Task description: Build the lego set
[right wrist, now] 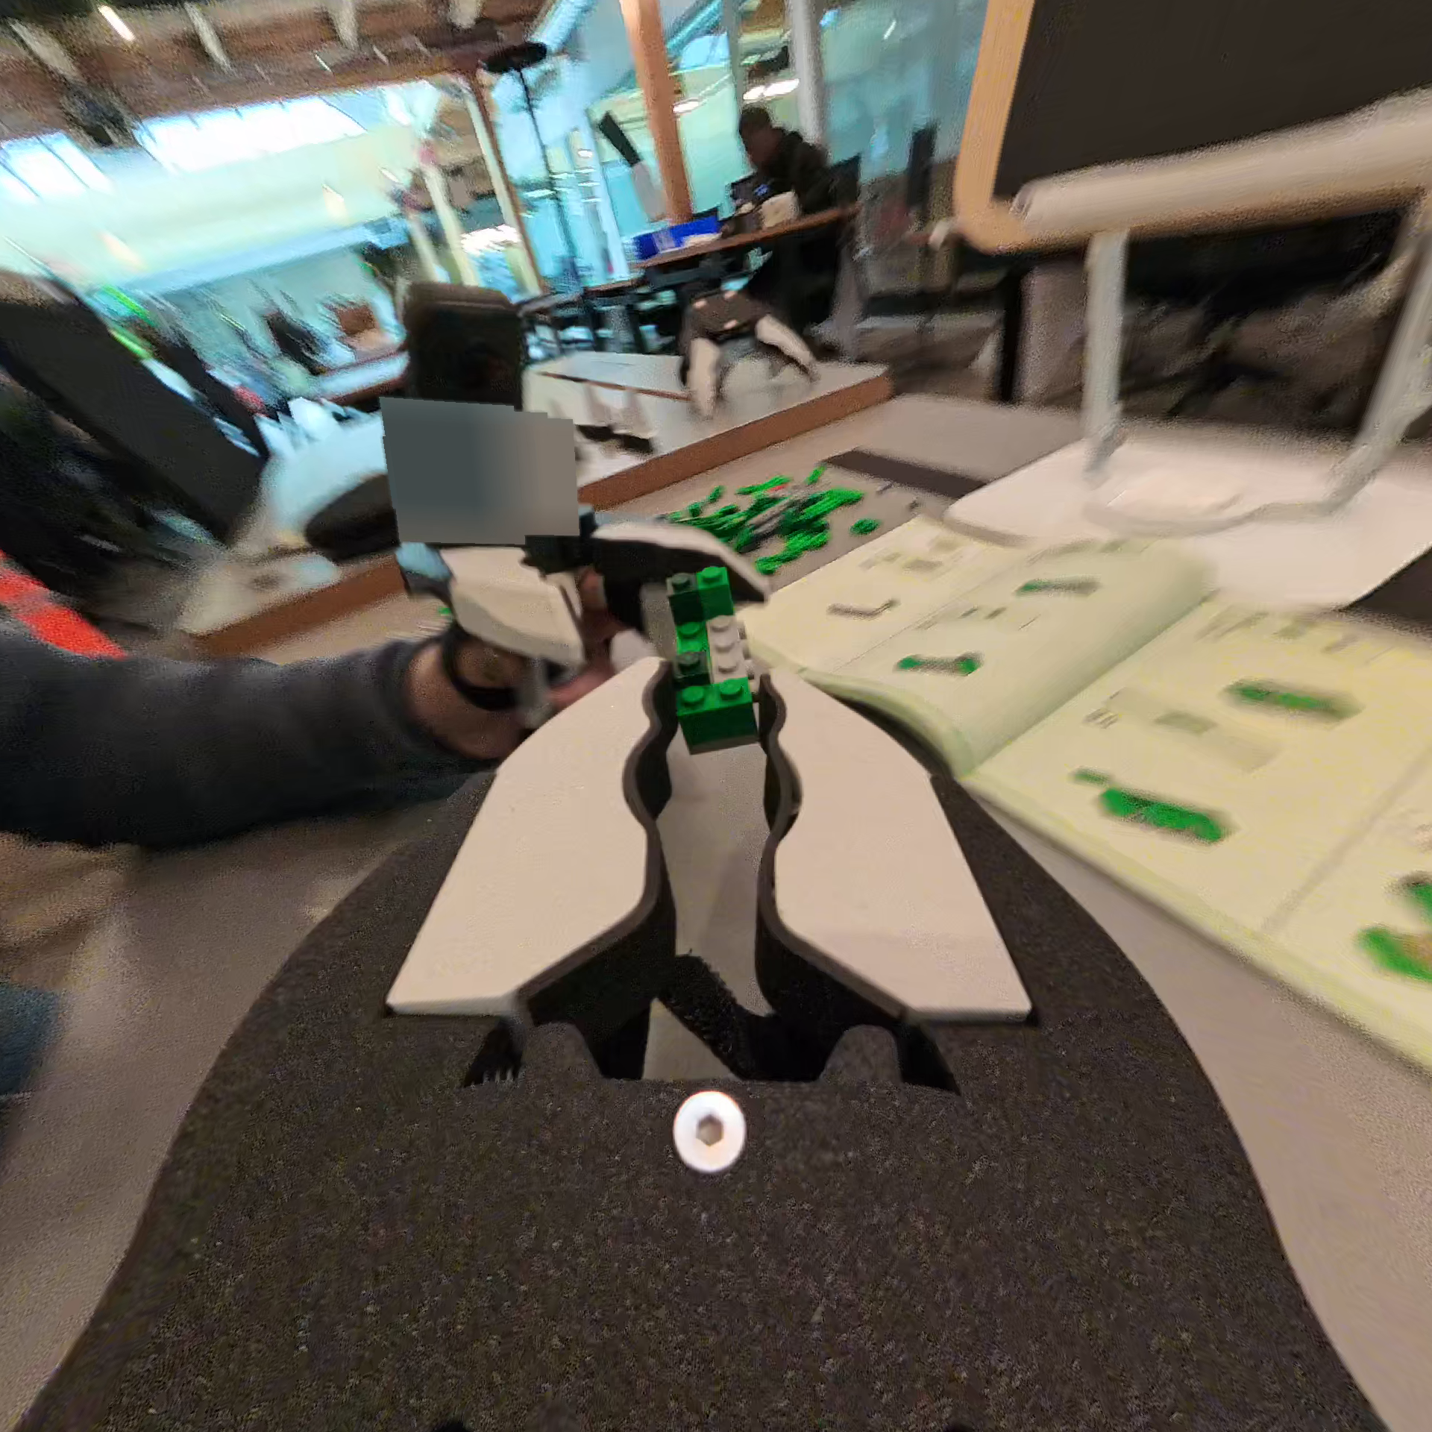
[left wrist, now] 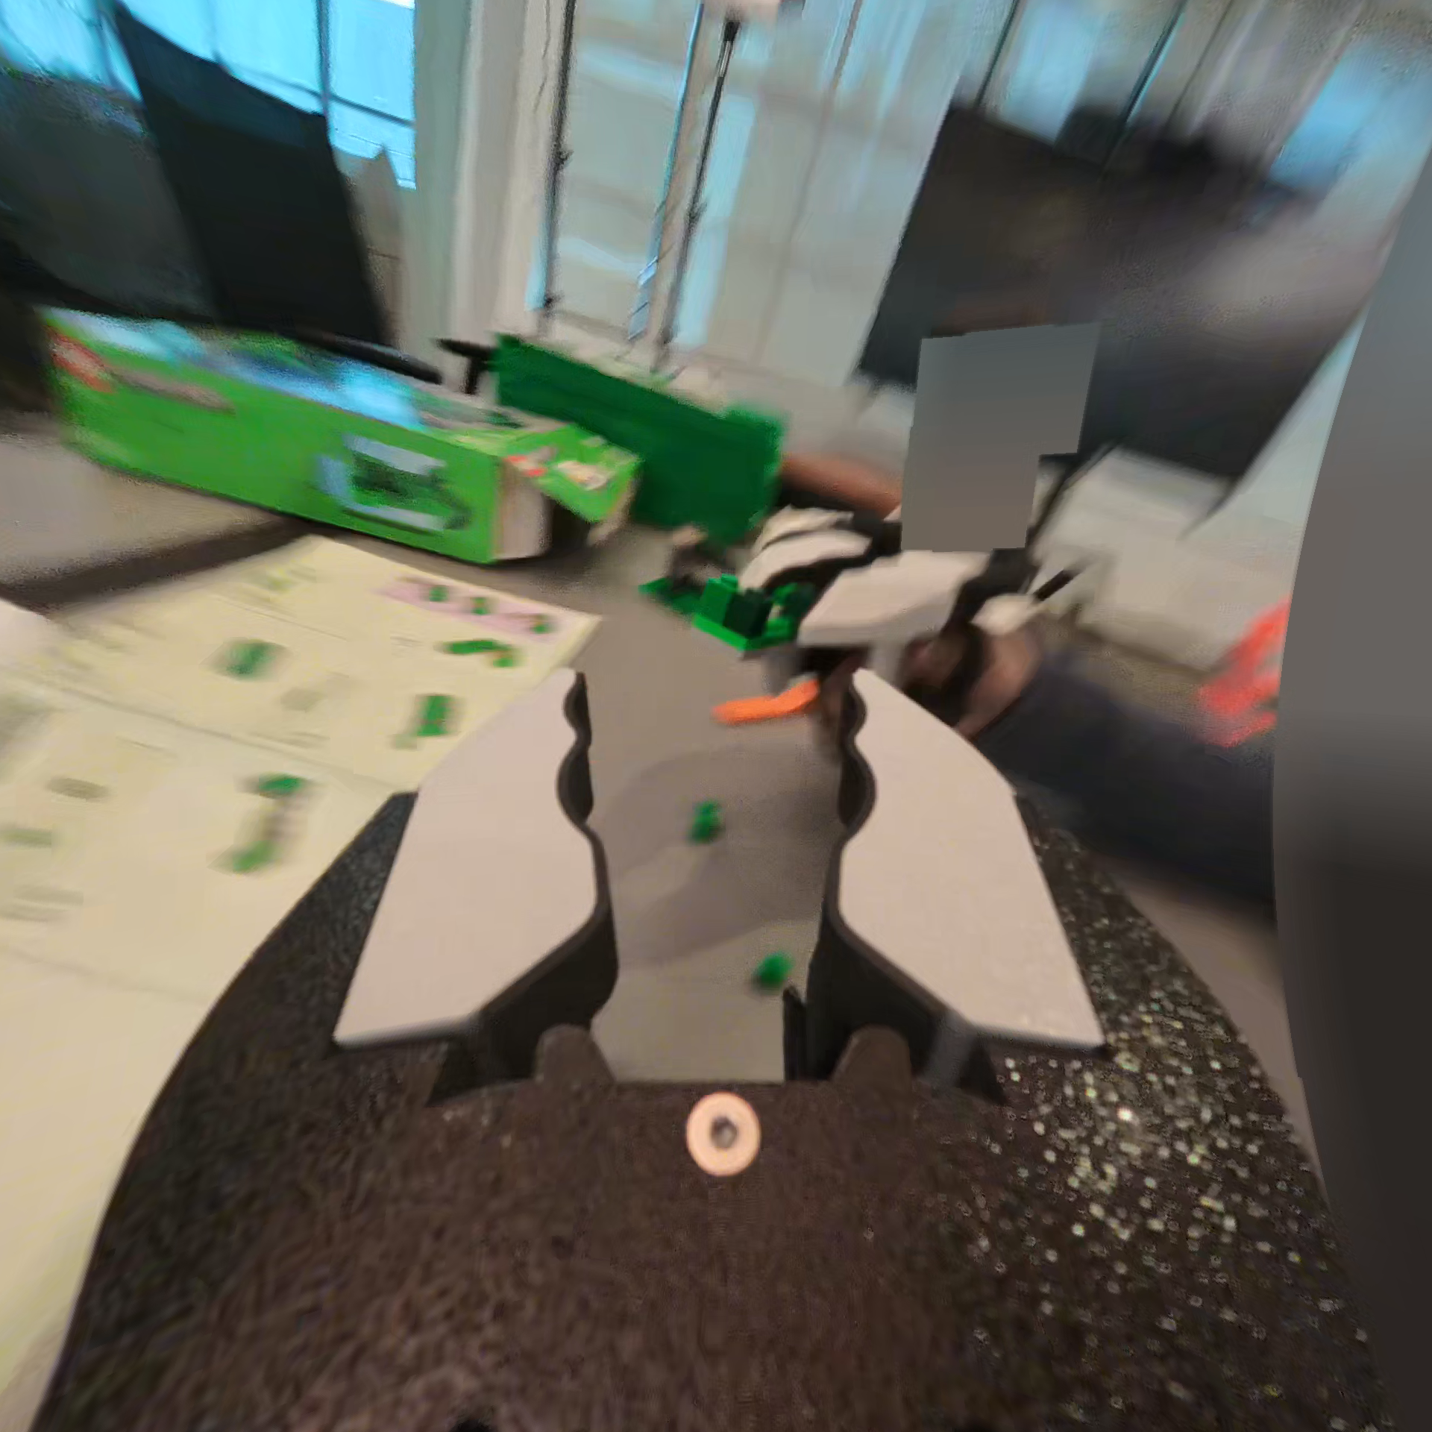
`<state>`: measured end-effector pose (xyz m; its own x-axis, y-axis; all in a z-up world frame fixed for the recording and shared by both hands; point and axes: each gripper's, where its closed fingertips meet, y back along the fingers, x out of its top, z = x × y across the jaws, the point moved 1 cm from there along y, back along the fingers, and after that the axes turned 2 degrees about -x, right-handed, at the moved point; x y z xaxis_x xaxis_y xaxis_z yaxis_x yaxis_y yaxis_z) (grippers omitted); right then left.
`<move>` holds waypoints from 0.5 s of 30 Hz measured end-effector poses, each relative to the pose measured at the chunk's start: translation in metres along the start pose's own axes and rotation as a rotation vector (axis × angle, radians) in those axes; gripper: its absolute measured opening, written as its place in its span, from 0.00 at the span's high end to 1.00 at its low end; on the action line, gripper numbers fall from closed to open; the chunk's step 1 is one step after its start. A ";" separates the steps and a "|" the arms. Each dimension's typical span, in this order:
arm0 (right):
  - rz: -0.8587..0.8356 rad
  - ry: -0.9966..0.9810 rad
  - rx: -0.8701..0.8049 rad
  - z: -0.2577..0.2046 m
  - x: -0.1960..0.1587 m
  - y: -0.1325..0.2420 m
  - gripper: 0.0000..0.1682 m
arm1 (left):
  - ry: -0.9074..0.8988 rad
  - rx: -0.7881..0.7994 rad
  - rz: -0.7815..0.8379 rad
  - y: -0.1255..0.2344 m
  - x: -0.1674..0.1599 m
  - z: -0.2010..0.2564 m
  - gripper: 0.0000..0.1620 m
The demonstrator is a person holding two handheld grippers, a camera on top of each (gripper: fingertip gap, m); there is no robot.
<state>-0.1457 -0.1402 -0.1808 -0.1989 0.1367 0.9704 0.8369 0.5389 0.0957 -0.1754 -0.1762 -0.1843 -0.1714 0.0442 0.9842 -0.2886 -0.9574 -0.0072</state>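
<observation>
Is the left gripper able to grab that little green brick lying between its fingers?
Probably yes. The left gripper is open and holds nothing, and the little green brick lies alone on the bare grey table in the gap, with nothing covering it.

Both wrist cameras look low, close across the grey tabletop [left wrist: 682, 891]; each faces the other, sharing the open pale-green instruction booklet [left wrist: 256, 697] [right wrist: 1123, 697].
</observation>
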 end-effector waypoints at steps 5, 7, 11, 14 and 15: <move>-0.064 -0.288 0.144 -0.003 -0.013 -0.002 0.89 | -0.736 0.216 -0.184 0.003 -0.006 0.005 0.64; -0.109 -0.336 0.190 -0.009 -0.019 -0.003 0.89 | -0.847 0.228 -0.211 0.000 -0.012 0.010 0.63; -0.158 -0.425 0.301 -0.022 -0.025 -0.005 0.89 | -0.970 0.179 -0.250 -0.005 -0.022 0.020 0.70; -0.193 -0.453 0.318 -0.024 -0.031 -0.006 0.89 | -1.034 0.163 -0.223 -0.005 -0.020 0.028 0.75; -0.199 -0.462 0.324 -0.025 -0.032 -0.006 0.89 | -1.045 0.160 -0.222 -0.005 -0.021 0.029 0.77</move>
<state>-0.1322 -0.1683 -0.2068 -0.5974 0.3153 0.7374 0.5773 0.8073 0.1224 -0.1434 -0.1803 -0.1995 0.7797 0.0285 0.6255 -0.0749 -0.9875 0.1384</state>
